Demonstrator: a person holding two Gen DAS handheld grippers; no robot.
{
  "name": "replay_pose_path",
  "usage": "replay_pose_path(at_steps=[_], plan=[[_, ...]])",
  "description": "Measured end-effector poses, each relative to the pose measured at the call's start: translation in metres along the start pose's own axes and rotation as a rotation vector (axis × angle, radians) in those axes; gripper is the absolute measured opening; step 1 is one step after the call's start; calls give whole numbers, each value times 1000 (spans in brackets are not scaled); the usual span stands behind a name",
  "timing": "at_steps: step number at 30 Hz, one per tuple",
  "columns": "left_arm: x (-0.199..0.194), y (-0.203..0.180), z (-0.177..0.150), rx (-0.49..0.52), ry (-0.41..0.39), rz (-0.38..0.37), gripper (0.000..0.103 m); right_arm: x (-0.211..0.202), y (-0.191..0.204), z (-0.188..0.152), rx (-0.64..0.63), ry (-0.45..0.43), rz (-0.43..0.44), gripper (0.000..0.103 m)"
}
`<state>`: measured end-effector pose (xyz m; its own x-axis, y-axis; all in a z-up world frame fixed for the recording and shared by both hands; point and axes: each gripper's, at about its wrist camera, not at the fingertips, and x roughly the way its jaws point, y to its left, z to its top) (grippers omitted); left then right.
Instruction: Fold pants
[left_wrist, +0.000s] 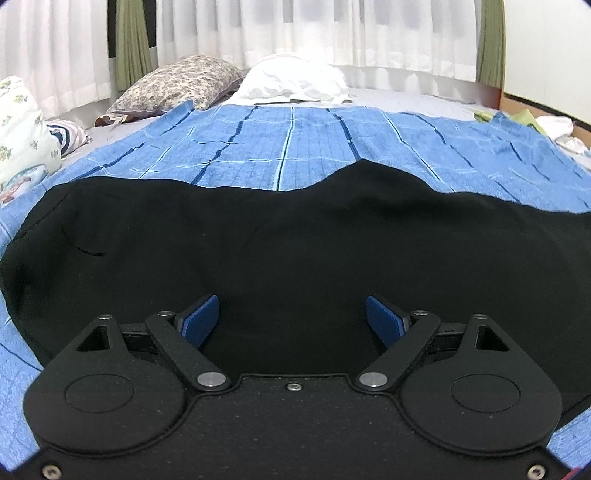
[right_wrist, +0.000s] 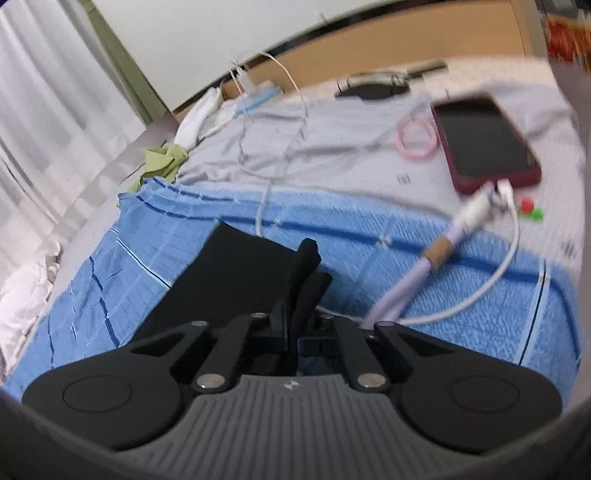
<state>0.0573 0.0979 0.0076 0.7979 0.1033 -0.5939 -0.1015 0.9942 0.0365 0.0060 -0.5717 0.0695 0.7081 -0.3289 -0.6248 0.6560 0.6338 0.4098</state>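
Two hand-held grippers are at work over a bed. The left hand-held gripper (left_wrist: 292, 319) has its blue pads (left_wrist: 201, 320) spread wide apart, with nothing between them. It sits low, just above the black pants (left_wrist: 258, 236). The pants lie spread out across a blue blanket (left_wrist: 314, 136) on the bed. Their far edge has a soft bump near the middle.

The right hand-held gripper (right_wrist: 295, 295) is pinched tight on a bunched bit of the black pants (right_wrist: 236, 266). Folds of the black cloth stick up between its fingers. The rest of that cloth lies flat on the blue blanket (right_wrist: 443, 295) to the left of the fingers.

Far back in the left view there is a flowery pillow (left_wrist: 177, 83) and a white pillow (left_wrist: 295, 79), side by side, in front of white curtains (left_wrist: 258, 29).

In the right view a dark red phone (right_wrist: 484, 144) lies on the grey sheet (right_wrist: 332, 162), past the blanket's edge. A white cable (right_wrist: 506, 258) is plugged into it and curls over the blanket. A pink ring (right_wrist: 417, 138) lies just beside the phone. A green cloth (right_wrist: 162, 162) sits at the blanket's far corner. This view is a bit blurry.
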Motion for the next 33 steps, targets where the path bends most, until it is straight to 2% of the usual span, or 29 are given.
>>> replay_pose_path(at_steps=[1,3,5,7,8,10,13,15,16,17,19,22,24,26,29,31,33], plan=[[-1,2,-1,-11,-6,-2,87,-5,12,0,-33,-15,1,7],[-4,6,-1,-42,-15,-7,86,-15,50,-4,-125,-22,82,6],[-7,15,-2,-98,-29,-18,83,-26,113,-23,-303,-11,189,6],[-11,27,-5,-171,-49,-17,83,-37,178,-57,-465,26,312,6],[-13,33,-6,-207,-56,-12,83,-42,214,-86,-550,74,402,6],[-16,44,-10,-272,-73,-13,81,-51,263,-142,-688,172,526,6],[-19,52,-13,-308,-91,-27,80,-65,306,-235,-897,319,652,7],[-19,51,-14,-296,-93,-18,81,-73,312,-278,-964,384,700,7],[-20,50,-15,-292,-93,-18,81,-78,312,-289,-977,378,706,6],[-20,50,-15,-293,-94,-23,82,-87,312,-298,-1012,331,703,7],[-19,52,-16,-304,-97,-36,82,-100,312,-306,-1062,286,704,7],[-19,53,-17,-316,-101,-49,83,-110,307,-309,-1077,301,726,8],[-19,53,-17,-316,-101,-51,84,-117,301,-310,-1100,302,746,21],[-19,53,-17,-319,-98,-55,84,-126,289,-310,-1101,313,774,56],[-20,56,-14,-339,-91,-76,84,-147,268,-303,-1105,328,839,64],[-23,58,-11,-358,-79,-93,82,-158,255,-298,-1109,310,859,68],[-29,56,-6,-334,-76,-98,79,-168,236,-287,-1083,276,862,71]])
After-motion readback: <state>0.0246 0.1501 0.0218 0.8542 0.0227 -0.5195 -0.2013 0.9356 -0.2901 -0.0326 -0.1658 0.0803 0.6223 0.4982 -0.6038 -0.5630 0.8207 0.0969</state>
